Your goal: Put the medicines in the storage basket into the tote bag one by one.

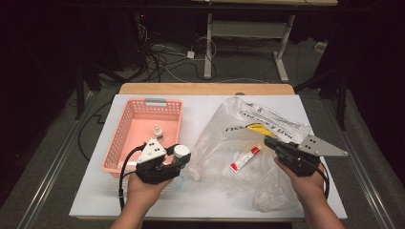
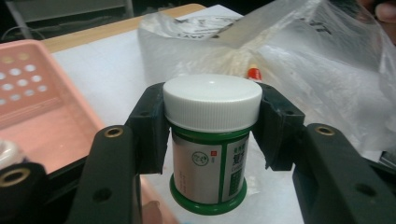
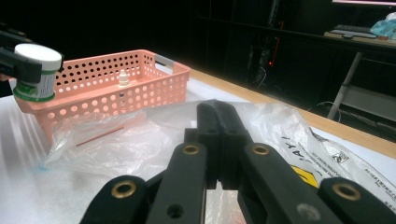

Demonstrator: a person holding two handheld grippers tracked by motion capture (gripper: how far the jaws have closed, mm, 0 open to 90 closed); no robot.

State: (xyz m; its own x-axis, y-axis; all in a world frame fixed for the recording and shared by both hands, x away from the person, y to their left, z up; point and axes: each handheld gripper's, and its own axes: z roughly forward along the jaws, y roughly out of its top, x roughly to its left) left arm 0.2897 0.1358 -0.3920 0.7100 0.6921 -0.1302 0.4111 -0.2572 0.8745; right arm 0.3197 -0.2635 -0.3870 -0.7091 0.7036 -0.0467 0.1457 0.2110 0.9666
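The left gripper (image 1: 177,157) pinches an upright white-capped green jar (image 2: 211,140) just right of the pink basket (image 1: 125,129), while the right gripper (image 3: 218,123), jaws pressed together, clamps the plastic bag (image 1: 248,138).

One white table (image 1: 143,200) carries everything. On it stands one pink basket (image 1: 125,125) near the left edge, with one small dropper bottle (image 1: 157,132) inside. One clear plastic bag (image 1: 229,143) lies across the right half, and one red-and-white tube (image 1: 245,159) rests in it. One white-capped jar (image 2: 211,140) with a green label sits between the jaws of the left gripper (image 1: 177,160). There are two grippers in all, the second being the right gripper (image 1: 274,143), and two hands.
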